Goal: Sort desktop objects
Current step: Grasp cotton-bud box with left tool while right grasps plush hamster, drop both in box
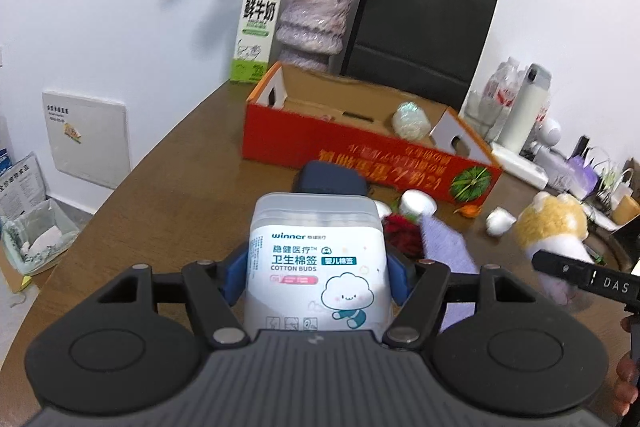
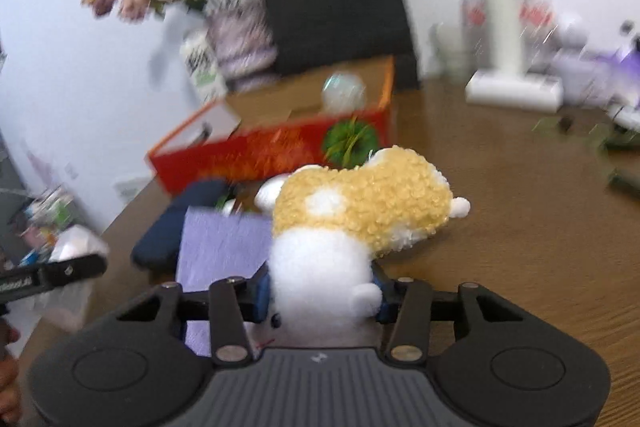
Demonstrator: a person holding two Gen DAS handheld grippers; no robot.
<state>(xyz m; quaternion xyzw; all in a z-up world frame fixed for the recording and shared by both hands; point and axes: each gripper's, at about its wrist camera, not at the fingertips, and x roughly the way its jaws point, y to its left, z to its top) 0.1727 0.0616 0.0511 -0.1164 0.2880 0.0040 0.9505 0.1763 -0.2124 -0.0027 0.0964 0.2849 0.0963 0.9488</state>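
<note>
My left gripper [image 1: 318, 279] is shut on a white cotton buds box [image 1: 316, 259], held above the brown table [image 1: 180, 179] in front of the red cardboard box [image 1: 360, 143]. In the right wrist view my right gripper [image 2: 322, 293] is shut on the white body of a yellow and white plush toy [image 2: 360, 211], lifted over the table. The same plush toy [image 1: 554, 227] shows at the right of the left wrist view with the other gripper's arm under it. A purple cloth [image 2: 224, 247] and a dark blue case [image 2: 180, 223] lie on the table below.
A shiny ball [image 1: 410, 121] lies inside the red box. Behind it stand a milk carton [image 1: 256, 27], a vase of dried flowers [image 1: 316, 15] and a black paper bag [image 1: 420, 31]. White caps [image 1: 418, 203], a red flower [image 1: 402, 231] and bottles [image 1: 520, 103] crowd the right side.
</note>
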